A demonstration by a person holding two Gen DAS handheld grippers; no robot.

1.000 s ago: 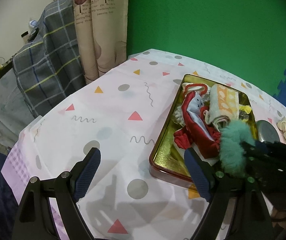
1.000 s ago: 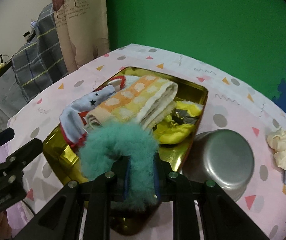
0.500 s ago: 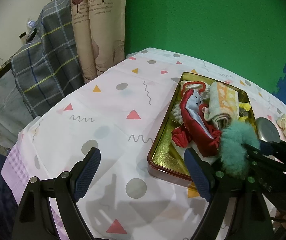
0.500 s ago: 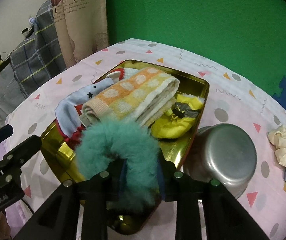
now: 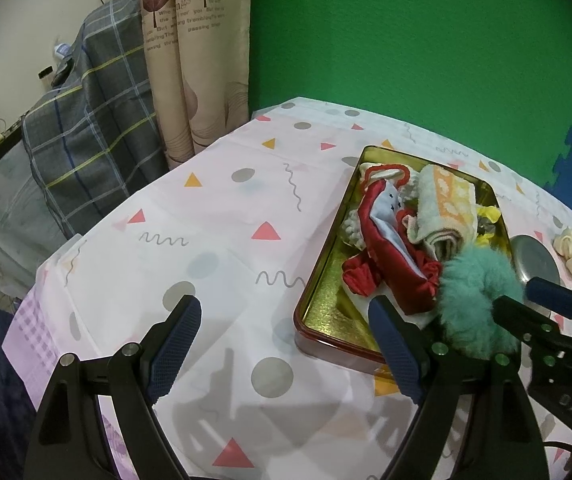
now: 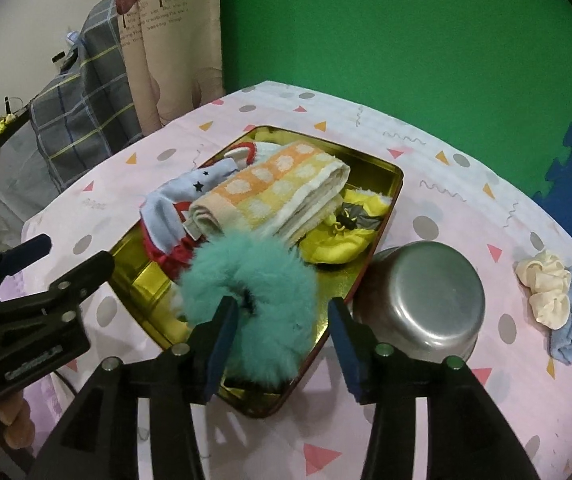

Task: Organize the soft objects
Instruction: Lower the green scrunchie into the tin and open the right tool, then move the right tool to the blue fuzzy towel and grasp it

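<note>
right gripper point(image 6: 282, 320): i'm opening the jaws, letting go of the teal scrunchie point(image 6: 258, 280)
scrunchie: dropped at the gold tin's point(image 6: 390, 184) near end
left gripper point(image 5: 282, 344): wide open, empty
next: cream scrunchie point(image 6: 546, 292), probably

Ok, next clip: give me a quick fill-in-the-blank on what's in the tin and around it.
The fluffy scrunchie between the opening jaws of the right gripper is ____ in colour.
The rolled towel lies inside the ____ tin.
The steel bowl beside the tin stands ____ down.
The cream scrunchie lies on the ____, outside the tin.

Missing words: teal; gold; upside; tablecloth
</note>
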